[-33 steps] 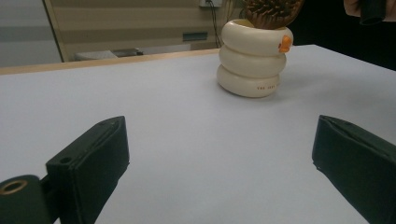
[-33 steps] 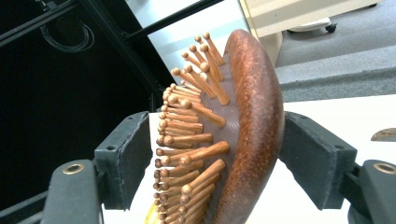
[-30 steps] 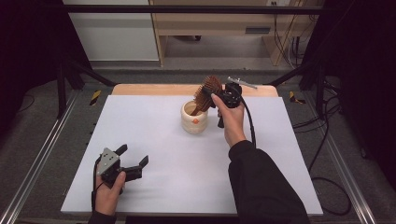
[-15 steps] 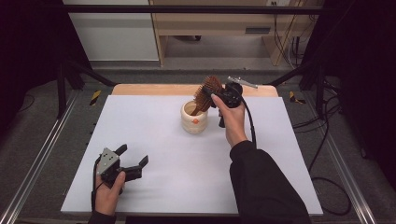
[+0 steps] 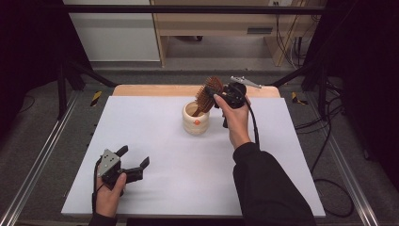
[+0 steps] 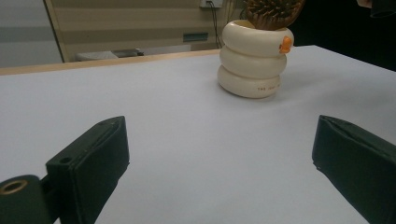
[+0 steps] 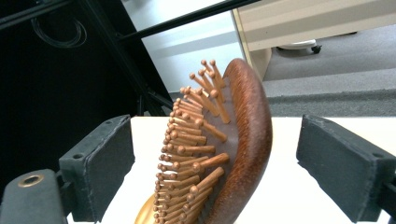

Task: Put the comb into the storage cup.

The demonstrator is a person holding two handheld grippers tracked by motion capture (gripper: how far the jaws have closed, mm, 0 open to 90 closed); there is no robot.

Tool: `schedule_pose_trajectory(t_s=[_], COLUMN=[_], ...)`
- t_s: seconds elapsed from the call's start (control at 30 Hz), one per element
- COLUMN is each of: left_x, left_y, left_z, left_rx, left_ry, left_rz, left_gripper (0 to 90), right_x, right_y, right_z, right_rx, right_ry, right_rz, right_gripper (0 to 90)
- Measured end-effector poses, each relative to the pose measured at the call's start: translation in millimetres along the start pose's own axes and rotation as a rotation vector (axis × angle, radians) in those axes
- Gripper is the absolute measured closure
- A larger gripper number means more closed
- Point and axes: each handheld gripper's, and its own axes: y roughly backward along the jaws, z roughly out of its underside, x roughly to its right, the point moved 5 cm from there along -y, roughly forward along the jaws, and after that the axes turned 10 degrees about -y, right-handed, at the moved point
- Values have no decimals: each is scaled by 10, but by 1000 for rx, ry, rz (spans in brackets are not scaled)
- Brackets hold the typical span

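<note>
Just let go: right gripper (image 7: pixel 215 163) jaws been spreading, now standing well clear of the wooden hairbrush (image 7: pixel 224 149) on both sides. Brush parked handle-down in the cream ribbed holder (image 5: pixel 196 120), head leaning out. Looks pretty much dropped off. Left gripper (image 5: pixel 134 165) wide apart, empty, low over the table (image 5: pixel 155 141).

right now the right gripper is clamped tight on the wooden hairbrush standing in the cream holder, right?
Not clamped. In the right gripper view the right gripper has just been opening, and its jaws stand clear of the wooden hairbrush on both sides. The brush does stand in the cream holder.
</note>
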Motion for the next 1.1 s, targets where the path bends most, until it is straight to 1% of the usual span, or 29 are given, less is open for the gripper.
schedule_pose_trajectory(t_s=[0.13,0.23,0.33,0.47,0.83,0.93,1.0,1.03,1.1], left_x=[-2,-1,0,0,-4,-10,-19,-22,-25], left_y=[-1,0,1,-1,1,3,3,2,8], left_z=[1,0,-1,0,1,0,5,5,-2], left_rx=[-1,0,1,0,0,2,0,1,5], left_ry=[0,0,0,0,0,5,5,5,5], left_rz=[-1,0,-1,-1,-2,-4,-6,-6,-6], left_gripper=[40,39,39,39,39,39,40,39,40], right_x=[-6,-8,-17,-46,-16,-13,-27,-37,-52], right_y=[35,61,81,96,131,151,179,198,236], right_z=[-32,-51,-64,-68,-91,-100,-107,-113,-123], right_rx=[16,23,28,29,37,38,40,46,61], right_ry=[4,12,11,25,37,55,70,81,114], right_rz=[1,12,4,-2,32,45,42,41,61], right_gripper=[97,83,77,76,78,96,96,90,61])
